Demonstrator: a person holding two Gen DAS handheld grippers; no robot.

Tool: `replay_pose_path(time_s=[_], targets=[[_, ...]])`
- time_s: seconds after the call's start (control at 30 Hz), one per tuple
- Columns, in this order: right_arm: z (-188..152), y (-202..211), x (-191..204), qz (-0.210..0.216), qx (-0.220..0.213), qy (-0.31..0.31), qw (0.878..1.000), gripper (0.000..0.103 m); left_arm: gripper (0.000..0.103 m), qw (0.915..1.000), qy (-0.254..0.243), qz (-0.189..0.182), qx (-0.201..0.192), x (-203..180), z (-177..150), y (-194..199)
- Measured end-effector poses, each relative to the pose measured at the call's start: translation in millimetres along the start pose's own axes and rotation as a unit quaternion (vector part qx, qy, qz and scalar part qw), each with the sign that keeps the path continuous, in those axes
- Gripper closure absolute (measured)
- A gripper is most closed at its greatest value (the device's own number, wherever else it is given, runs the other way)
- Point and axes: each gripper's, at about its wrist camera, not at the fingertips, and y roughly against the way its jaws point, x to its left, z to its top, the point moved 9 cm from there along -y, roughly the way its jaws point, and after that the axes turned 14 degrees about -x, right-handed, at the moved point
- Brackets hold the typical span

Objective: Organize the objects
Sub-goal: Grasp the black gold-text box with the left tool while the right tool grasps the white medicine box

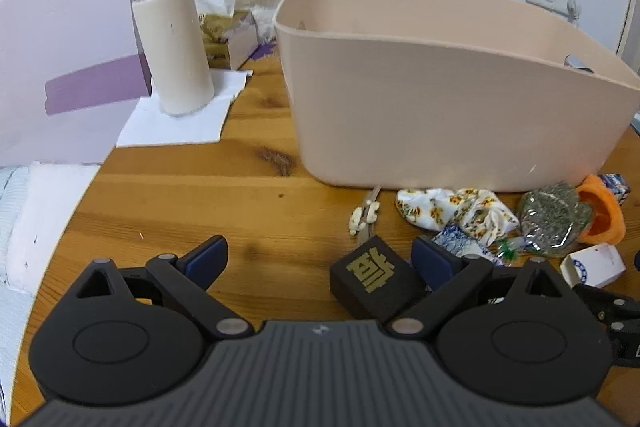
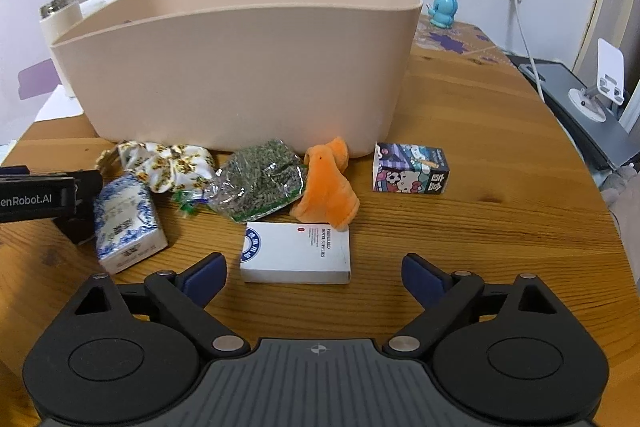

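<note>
Left tongs (image 1: 320, 259) stand apart beside the black block (image 1: 374, 281); right tongs (image 2: 314, 273) apart before the white box (image 2: 296, 257). Centre yours on it, clamp, then lift into the bin (image 2: 240, 67).

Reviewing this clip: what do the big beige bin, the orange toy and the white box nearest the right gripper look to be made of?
Beige bin: likely moulded plastic, matte; smooth seamless wall, thin even rim.
Orange toy: plush fabric; fuzzy nap, soft slumped shape.
White box: probably printed cardboard, slightly glossy; sharp folded edges, printed text and blue emblem.
Table: wood or wood veneer, judging by grain and knots; which one cannot be told.
</note>
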Motion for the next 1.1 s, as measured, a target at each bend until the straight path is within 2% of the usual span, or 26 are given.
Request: replay_pose_path(time_s=[0.13, 0.33, 0.4, 0.5, 0.6, 0.67, 0.7, 0.83, 0.97, 1.1], targets=[[-2, -6, 2, -0.005, -0.004, 0.007, 1.0, 0.016, 0.005, 0.9999, 0.016, -0.006, 0.0, 5, -3, 1], [1, -2, 5, 0.002, -0.016, 0.011, 1.0, 0.036, 0.006, 0.9981, 0.058, -0.014, 0.016, 15, -14, 4], [1, 0, 5, 0.003, -0.019, 0.012, 1.0, 0.044, 0.012, 0.9974, 0.063, -0.018, 0.028, 16, -17, 4], [0, 2, 5, 0.01, -0.021, 0.011, 1.0, 0.048, 0.02, 0.9984, 0.044, -0.02, 0.031, 14, -21, 5], [0, 5, 2, 0.013, -0.022, 0.011, 1.0, 0.048, 0.036, 0.9986, 0.034, -0.035, 0.023, 10, -19, 7], [0, 9, 0, 0.013, -0.024, 0.013, 1.0, 0.048, 0.063, 0.9986, 0.027, -0.04, 0.021, 8, -19, 10], [0, 12, 0, 0.014, -0.026, 0.015, 0.999, 0.048, 0.069, 0.9986, 0.025, -0.042, 0.022, 8, -19, 11], [3, 28, -4, 0.021, -0.038, 0.015, 0.999, 0.048, 0.069, 0.9979, 0.019, -0.058, 0.024, 7, -18, 22], [13, 46, -12, 0.026, -0.055, 0.009, 0.998, 0.048, 0.069, 0.9973, 0.016, -0.071, 0.001, 7, -3, 42], [36, 63, -24, 0.029, -0.083, -0.003, 0.996, 0.048, 0.069, 0.996, 0.013, -0.08, -0.038, 5, 27, 62]])
